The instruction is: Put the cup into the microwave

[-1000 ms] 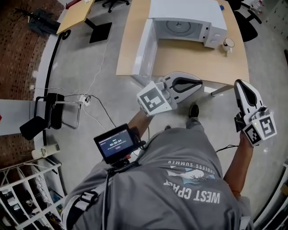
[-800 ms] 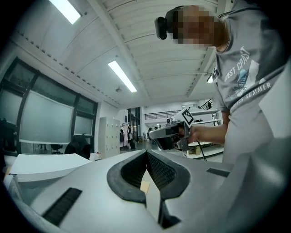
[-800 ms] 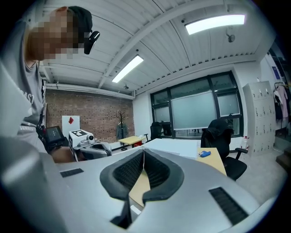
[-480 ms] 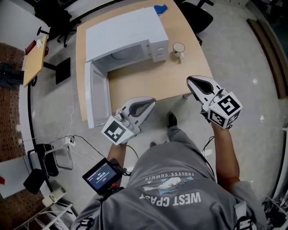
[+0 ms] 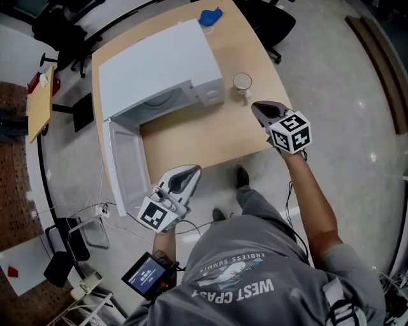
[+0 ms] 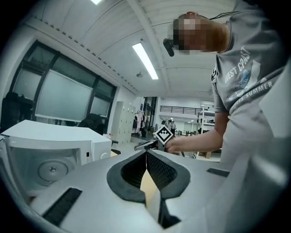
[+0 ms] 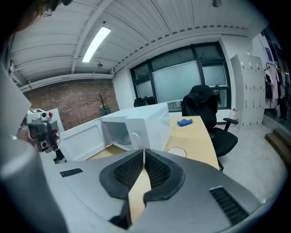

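Shut tip to tip, both pairs of jaws hold nothing. The left gripper (image 6: 145, 154) shows its black pads meeting at the front, with only a thin wedge of gap behind them, and the right gripper (image 7: 144, 151) looks the same. The cup (image 5: 242, 82) stands upright on the table (image 5: 217, 137), outside the microwave (image 5: 159, 67) and just beside its control-panel end. The door (image 5: 127, 169) is swung wide open towards the person and reaches past the table's near edge, leaving the round turntable in view inside. From the head view, the right gripper hovers over the table's near right part, tips pointing at the cup, near it but not touching. In its own view the cup's rim peeks over the right jaw. The left gripper is held off the table over the floor, just beside the free end of the door, pointing towards the table. A blue cloth (image 5: 210, 16) lies at the table's far end behind the microwave, and a black chair (image 7: 204, 109) stands beyond it.
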### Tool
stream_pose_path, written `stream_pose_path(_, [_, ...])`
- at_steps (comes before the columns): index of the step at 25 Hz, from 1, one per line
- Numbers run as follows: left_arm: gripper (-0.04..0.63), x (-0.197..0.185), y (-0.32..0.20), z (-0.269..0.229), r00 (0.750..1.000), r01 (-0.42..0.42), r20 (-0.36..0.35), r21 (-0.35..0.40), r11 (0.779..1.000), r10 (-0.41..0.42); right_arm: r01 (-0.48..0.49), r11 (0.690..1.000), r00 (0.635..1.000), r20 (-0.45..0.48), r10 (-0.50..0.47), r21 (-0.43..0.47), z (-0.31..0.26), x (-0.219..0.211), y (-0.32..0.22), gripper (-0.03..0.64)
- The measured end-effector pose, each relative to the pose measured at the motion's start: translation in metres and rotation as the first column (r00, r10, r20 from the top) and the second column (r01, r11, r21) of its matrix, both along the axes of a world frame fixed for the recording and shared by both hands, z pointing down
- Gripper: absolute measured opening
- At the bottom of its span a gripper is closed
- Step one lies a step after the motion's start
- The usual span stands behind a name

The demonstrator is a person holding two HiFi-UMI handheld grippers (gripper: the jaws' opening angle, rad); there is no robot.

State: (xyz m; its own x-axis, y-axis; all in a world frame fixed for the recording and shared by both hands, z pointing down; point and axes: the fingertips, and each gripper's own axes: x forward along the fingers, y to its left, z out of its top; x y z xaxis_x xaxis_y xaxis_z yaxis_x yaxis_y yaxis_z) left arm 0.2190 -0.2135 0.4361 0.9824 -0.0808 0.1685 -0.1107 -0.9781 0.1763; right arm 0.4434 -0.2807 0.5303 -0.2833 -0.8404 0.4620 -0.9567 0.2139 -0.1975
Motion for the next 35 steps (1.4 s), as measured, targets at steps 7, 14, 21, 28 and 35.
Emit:
stream_pose_path(7, [0.023,0.009,-0.016,0.020,0.997,0.054,0.051,-0.055,0.997,-0.051,-0.021,0.989,1.000,-0.017,0.019,-0.148,0.091,0.039,-0.049,0.023])
stream_pose_path(14, [0.023,0.016,-0.027,0.040,0.991,0.103,0.094,-0.082,0.991,-0.095,-0.048,0.966,0.998,-0.057,0.035,-0.254,0.161,0.058,-0.073,0.129])
stream_pose_path(21, [0.023,0.015,-0.028,0.046,0.985,0.135,0.123,-0.103,0.986,-0.122,-0.076,0.955,0.991,-0.126,0.040,-0.288,0.190,0.063,-0.083,0.133])
stream_pose_path(28, [0.023,0.008,-0.022,0.049,0.983,0.140,0.138,-0.106,0.984,-0.125,-0.104,0.968,0.984,-0.165,0.067,-0.228,0.192,0.069,-0.090,0.075])
stream_pose_path(35, [0.023,-0.003,-0.017,0.045,0.983,0.145,0.126,-0.099,0.984,-0.132,-0.130,0.972,0.988,-0.109,0.110,-0.198,0.172,0.067,-0.078,0.071])
